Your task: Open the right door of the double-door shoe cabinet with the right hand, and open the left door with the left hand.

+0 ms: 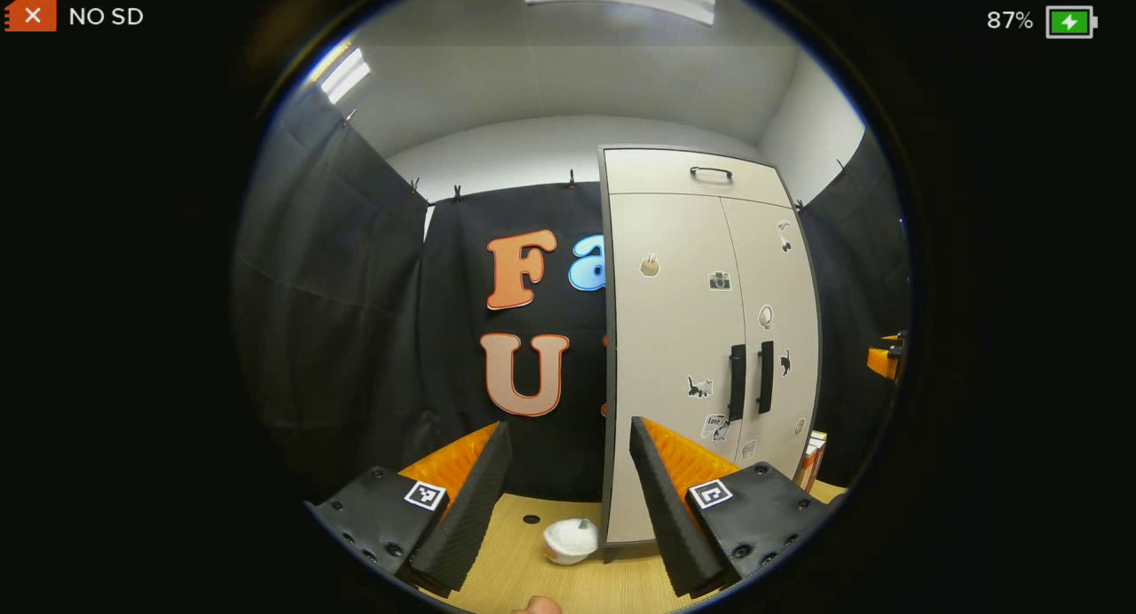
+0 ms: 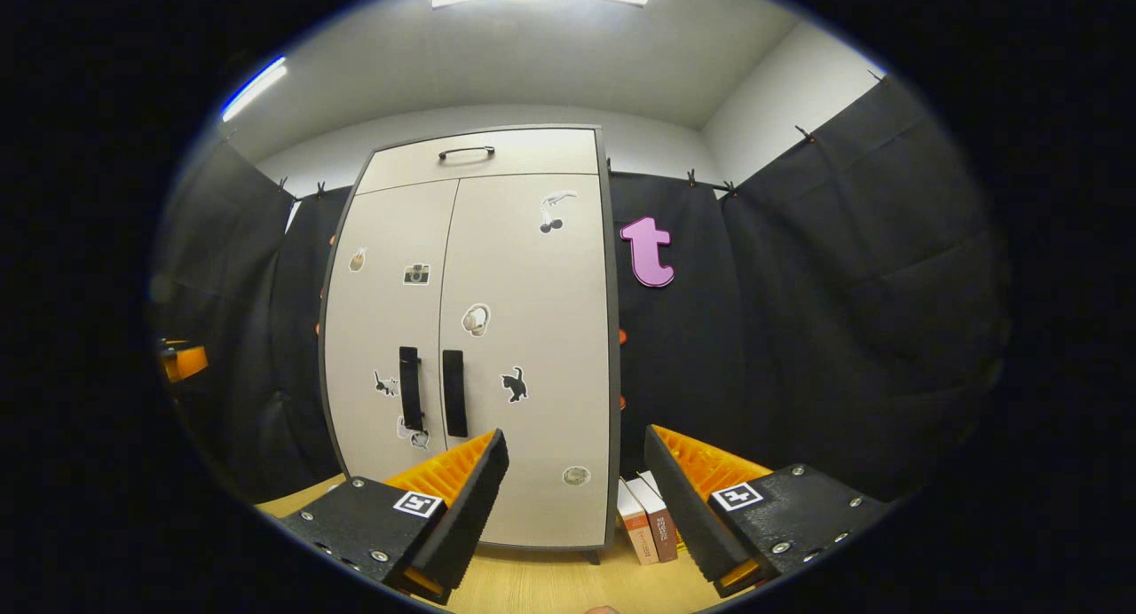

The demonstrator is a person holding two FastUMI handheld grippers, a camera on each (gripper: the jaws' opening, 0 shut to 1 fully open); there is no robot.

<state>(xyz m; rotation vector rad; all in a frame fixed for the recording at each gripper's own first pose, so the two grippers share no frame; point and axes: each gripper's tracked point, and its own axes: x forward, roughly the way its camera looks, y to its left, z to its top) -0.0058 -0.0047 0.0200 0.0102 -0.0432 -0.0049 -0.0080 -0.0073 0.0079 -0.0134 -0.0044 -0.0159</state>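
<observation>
Booth: your wooden table (image 2: 532, 587) carries the shut shoe cabinet (image 2: 524, 330).
Handles: right handle (image 2: 453, 392), left handle (image 1: 737, 381), both untouched.
Grippers: right gripper (image 2: 572, 490) and left gripper (image 1: 568, 481) spread wide, ready to reach.

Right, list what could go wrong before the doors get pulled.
1. The two door handles, right handle and left handle, sit close together at the centre seam, so the right gripper might catch the wrong one or bump the left gripper.
2. The books stand beside the cabinet's right side; the right door may strike them if it swings fully back.
3. The white bowl near the left corner could be knocked.
</observation>
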